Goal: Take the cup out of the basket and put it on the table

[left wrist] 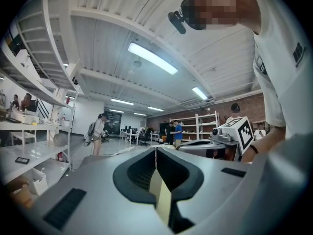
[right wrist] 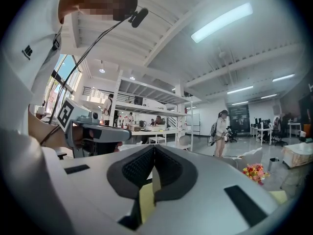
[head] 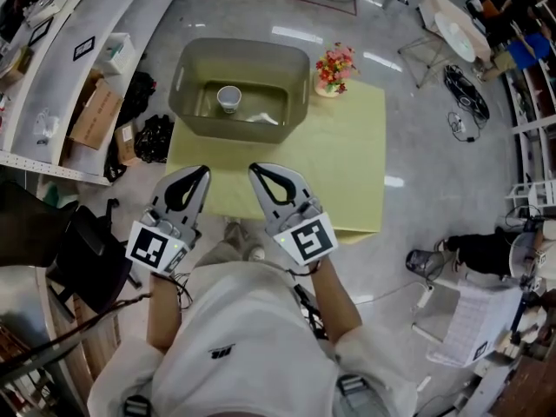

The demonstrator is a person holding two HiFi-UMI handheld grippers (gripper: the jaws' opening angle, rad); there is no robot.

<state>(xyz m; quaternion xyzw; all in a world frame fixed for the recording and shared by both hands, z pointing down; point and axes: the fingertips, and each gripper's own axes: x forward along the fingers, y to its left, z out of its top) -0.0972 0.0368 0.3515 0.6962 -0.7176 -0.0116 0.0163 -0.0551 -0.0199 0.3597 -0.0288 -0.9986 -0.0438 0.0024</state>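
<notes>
A small white cup stands upright inside the grey-green basket, which sits on the far left part of the yellow table. Both grippers hover over the table's near edge, well short of the basket. My left gripper is shut with nothing in it; its jaw tips meet in the left gripper view. My right gripper is next to it, also shut and empty, with its jaws closed in the right gripper view. Neither gripper view shows the cup or the basket.
A small pot of red and pink flowers stands on the table right of the basket, also visible as flowers. White shelving, a cardboard box and black bags line the floor at left. People stand in the background.
</notes>
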